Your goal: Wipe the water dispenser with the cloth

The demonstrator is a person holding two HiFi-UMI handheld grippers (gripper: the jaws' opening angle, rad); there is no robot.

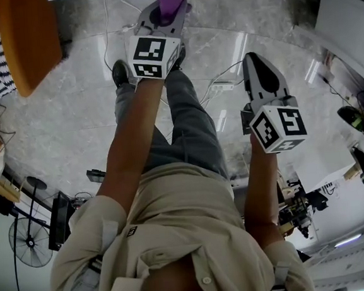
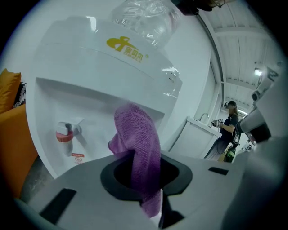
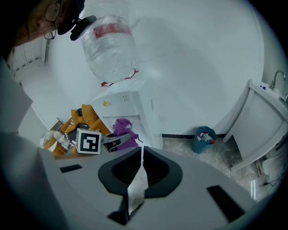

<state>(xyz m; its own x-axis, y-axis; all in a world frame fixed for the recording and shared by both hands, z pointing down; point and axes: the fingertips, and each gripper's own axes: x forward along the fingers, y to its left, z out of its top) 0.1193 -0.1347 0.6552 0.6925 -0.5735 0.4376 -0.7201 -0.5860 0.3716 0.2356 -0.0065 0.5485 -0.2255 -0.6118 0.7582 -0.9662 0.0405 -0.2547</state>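
Before the water dispenser (image 2: 112,67), your left gripper (image 2: 146,177) clamped the purple cloth (image 2: 139,134), its tail hidden between the jaws, while your right gripper (image 3: 140,170) hung closed, empty.

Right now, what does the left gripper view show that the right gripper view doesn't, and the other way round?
Only the left gripper view: the dispenser's red tap close up, and a person far off. Only the right gripper view: a blue bin on the floor, and the right gripper with its jaws together and nothing between them. Both: the white water dispenser, its bottle on top, and the purple cloth clamped in the left gripper.
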